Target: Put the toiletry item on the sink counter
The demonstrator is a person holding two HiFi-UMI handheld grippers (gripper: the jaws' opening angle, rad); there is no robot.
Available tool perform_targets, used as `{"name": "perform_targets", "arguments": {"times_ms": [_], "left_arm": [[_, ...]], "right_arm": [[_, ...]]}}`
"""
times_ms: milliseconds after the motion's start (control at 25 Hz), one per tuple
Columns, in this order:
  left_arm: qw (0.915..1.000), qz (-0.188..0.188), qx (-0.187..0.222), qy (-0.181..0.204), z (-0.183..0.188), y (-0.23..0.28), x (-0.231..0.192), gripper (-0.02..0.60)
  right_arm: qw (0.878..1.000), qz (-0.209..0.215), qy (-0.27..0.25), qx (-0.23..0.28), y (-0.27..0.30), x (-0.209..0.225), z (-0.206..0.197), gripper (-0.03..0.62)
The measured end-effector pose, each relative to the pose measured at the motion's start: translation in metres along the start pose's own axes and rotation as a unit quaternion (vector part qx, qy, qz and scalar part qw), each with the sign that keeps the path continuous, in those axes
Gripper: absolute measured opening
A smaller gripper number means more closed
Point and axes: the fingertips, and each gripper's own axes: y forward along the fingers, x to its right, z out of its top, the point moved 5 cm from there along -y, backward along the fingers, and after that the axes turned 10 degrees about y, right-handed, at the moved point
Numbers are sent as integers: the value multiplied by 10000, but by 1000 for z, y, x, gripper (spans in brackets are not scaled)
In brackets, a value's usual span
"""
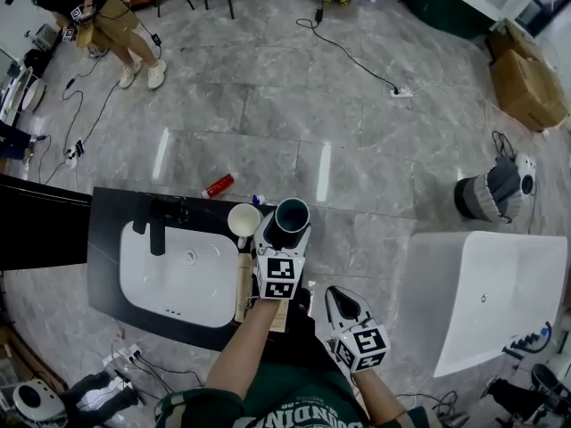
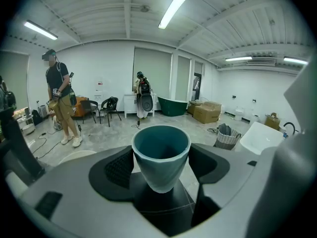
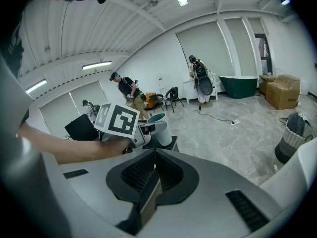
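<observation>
Closest to the person, the right gripper (image 3: 153, 158) hangs low at the head view's bottom right, its jaws pressed together with nothing between them, well apart from the counter things. Ahead of it, the left gripper (image 2: 161, 168) reaches forward and its jaws are clamped on the sides of a teal cup (image 2: 161, 152), one pad on each flank. The cup stands upright, long axis vertical, open mouth up and narrower base down between the jaws; the inside looks empty. In the head view the cup (image 1: 291, 216) sits over the right end of the black sink counter (image 1: 105, 232), just beside a white cup (image 1: 243, 219) to its left; whether its base touches the counter I cannot tell. A pale wooden piece (image 1: 244, 285) lies along the counter under the left forearm. Left of that lies the white basin (image 1: 178, 279), with a black faucet (image 1: 159, 226) at its far left corner. A red tube (image 1: 219, 185) lies on the counter's far edge, tilted. Beyond, on the grey marble floor, a white bathtub (image 1: 486, 297) stands to the right, a grey basket (image 1: 486, 194) behind it, cardboard boxes (image 1: 526, 78) farther still, and a person (image 1: 107, 16) stands at far left.
</observation>
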Motion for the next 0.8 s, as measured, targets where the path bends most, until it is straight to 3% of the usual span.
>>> {"name": "perform_targets", "arguments": {"times_ms": [200, 440, 800], "left_arm": [[9999, -17, -161, -53, -21, -7, 6, 359], [9997, -6, -181, 157, -21, -16, 12, 359], [9994, 14, -309, 179, -21, -21, 12, 359]], "right_arm": [[10000, -23, 48, -18, -3, -4, -8, 43], [10000, 7, 68, -25, -7, -13, -13, 43], [9999, -57, 91, 50, -15, -21, -17, 43]]}}
